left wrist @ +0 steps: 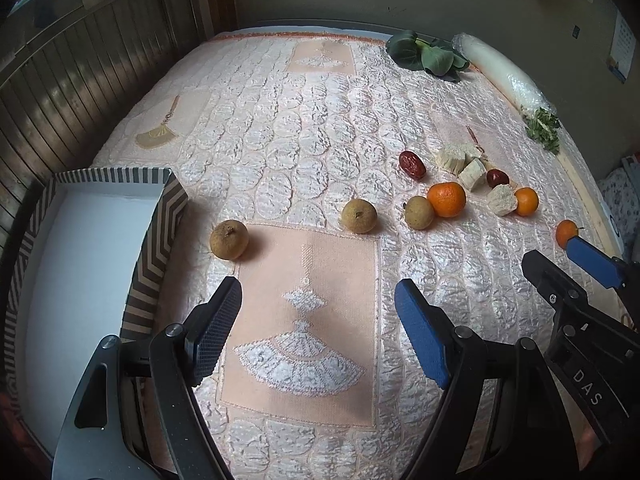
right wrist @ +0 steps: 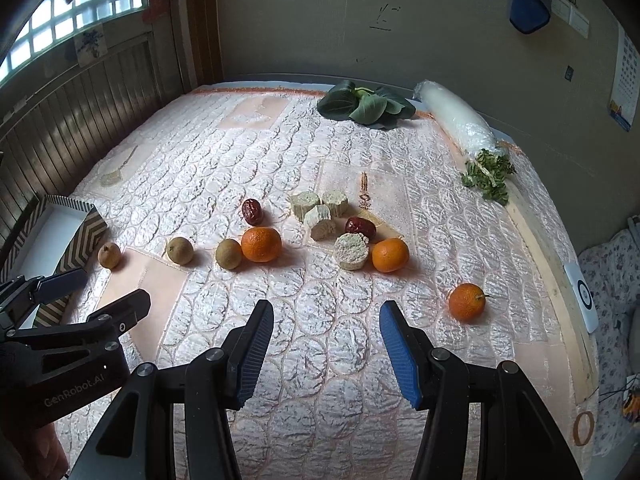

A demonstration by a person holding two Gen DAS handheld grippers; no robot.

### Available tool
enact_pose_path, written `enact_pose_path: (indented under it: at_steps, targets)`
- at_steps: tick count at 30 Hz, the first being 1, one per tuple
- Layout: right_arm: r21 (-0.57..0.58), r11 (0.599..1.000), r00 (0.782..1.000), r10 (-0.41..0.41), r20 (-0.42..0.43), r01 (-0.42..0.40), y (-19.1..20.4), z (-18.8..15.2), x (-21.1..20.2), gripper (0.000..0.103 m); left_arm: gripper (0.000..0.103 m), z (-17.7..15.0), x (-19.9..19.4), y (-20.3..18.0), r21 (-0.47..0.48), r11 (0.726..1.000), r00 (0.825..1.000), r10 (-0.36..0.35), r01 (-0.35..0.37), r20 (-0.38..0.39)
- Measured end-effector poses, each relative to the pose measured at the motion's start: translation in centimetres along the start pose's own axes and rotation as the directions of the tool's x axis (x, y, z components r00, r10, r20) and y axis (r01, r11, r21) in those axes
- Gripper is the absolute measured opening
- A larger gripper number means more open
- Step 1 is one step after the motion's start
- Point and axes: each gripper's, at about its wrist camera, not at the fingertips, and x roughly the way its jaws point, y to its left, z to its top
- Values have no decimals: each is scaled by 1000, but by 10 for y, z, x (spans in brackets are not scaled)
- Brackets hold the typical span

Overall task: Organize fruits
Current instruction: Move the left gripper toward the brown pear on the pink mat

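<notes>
You held the left gripper [left wrist: 318, 316] wide open and empty above the quilted pink bedspread [left wrist: 304, 128]. The right gripper [right wrist: 326, 332] was equally open, empty, near the small round orange tangerine [right wrist: 466, 302].

A quilted pink-and-white bedspread [right wrist: 248, 152] covers the bed. At its far edge lie dark green leafy greens [right wrist: 366, 106], beside a plastic-wrapped white radish [right wrist: 456, 120] with chopped green leaves [right wrist: 488, 176]. Dark wooden slatted panelling [left wrist: 80, 64] lines the left wall.

On the bed [right wrist: 320, 340], the box [left wrist: 80, 240] sits at my far left. Longans [right wrist: 109, 255] run rightward from it toward the oranges [right wrist: 261, 244]; dates [right wrist: 252, 211] and cake chunks [right wrist: 351, 252] lie behind those, greens [right wrist: 366, 106] at the back.
</notes>
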Motion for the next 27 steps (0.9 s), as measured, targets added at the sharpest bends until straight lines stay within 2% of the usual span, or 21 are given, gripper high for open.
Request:
enact_pose_path:
  at_steps: [15,22,27]
  targets:
    - [-65,996,997,-68,-49,65,18,5,9,54,80,2,5,13,-36,999,999,-28,27,-33]
    - [-72,992,991,-111,-71,106,13,5,14,54,80,2,6,10,-32,999,999,-28,27,-36]
    - [-67,993,989,-105,-103,99,8,4,18,54,80,2,8,14,-44,999,999,-30,28,-43]
